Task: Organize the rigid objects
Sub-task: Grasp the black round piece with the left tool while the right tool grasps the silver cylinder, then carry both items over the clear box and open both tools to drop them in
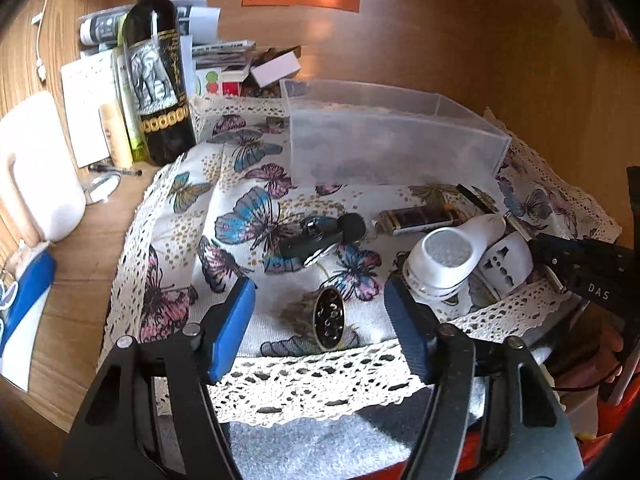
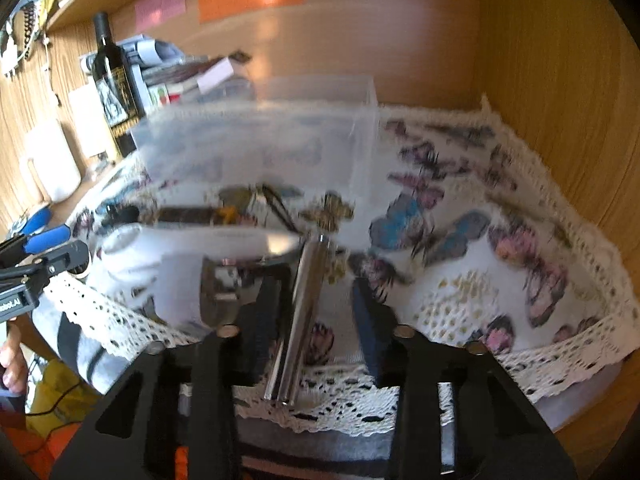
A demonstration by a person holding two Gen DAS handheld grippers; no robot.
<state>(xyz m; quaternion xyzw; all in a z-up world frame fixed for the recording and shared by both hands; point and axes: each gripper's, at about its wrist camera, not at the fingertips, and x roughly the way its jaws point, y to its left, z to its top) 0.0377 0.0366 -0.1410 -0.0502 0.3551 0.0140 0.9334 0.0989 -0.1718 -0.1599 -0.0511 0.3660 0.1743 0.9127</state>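
Right gripper (image 2: 316,312) jaws wide around a metal tube (image 2: 302,308) at lower centre; left gripper (image 1: 320,312) jaws wide over a studded ring (image 1: 329,318).

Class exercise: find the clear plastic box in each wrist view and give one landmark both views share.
Left wrist: the clear box sits upper centre-right, at the back of the butterfly cloth.
Right wrist: the box is upper centre-left, blurred.
Shared landmark: the wine bottle stands left of it.

Glossy metal rod (image 2: 300,312), clear plastic bin (image 1: 392,136), lace-edged cloth (image 1: 248,184), wooden desk (image 1: 80,248).
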